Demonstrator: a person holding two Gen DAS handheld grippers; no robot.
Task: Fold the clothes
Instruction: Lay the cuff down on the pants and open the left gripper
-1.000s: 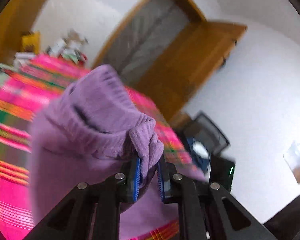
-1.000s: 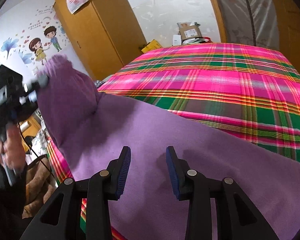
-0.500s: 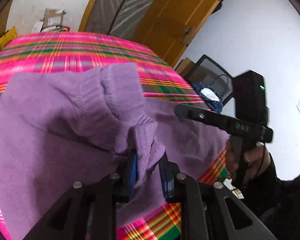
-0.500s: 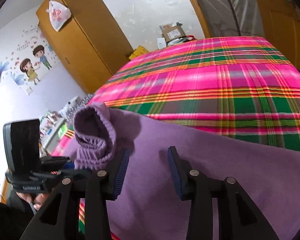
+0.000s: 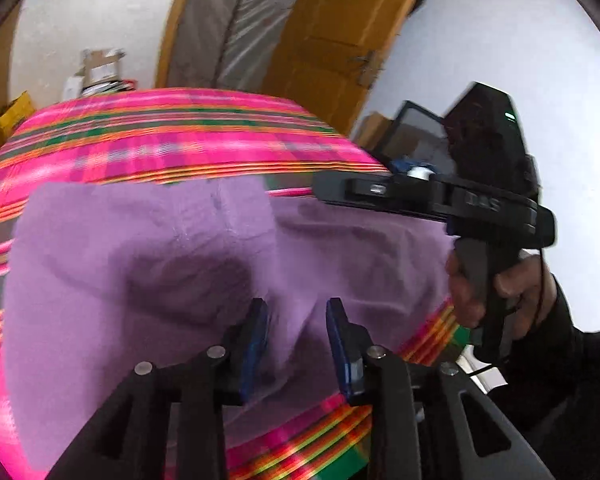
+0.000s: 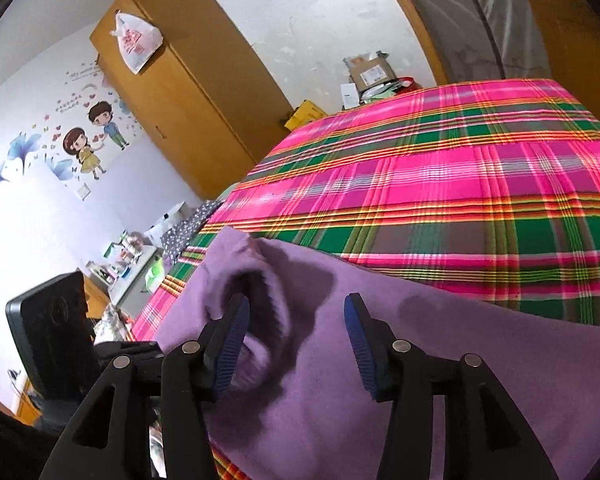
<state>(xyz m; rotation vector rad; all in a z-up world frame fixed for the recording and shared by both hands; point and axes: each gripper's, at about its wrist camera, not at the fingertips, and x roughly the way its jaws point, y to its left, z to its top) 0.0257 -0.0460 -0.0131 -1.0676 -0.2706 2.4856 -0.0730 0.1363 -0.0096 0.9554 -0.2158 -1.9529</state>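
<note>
The soft purple knitted garment (image 5: 148, 264) lies spread on the bed with the pink-and-green plaid cover (image 6: 440, 184), near the front edge of the bed. The left hand-held gripper (image 5: 296, 344) points down at the garment; its jaws are opening, a raised fold of purple fabric stands between the blue pads (image 5: 256, 340), and the pads do not appear to press on it, so the cloth reads as released. The right hand-held gripper (image 6: 296, 340) hovers over the garment with its jaws also opening; only flat fabric lies beneath them, and its ribbed purple cuff (image 6: 256, 312) sits just beside the left pad, ungripped. In the left wrist view, a person's hand (image 5: 496, 292) holds the right unit beside the garment's right edge. The step in hand is judged to be the release after 1 fold, a sleeve laid over the body of the garment. The next move calls for both grippers to clear the fabric, then to seize a free edge or corner for the next fold without dragging the layer just laid.
</note>
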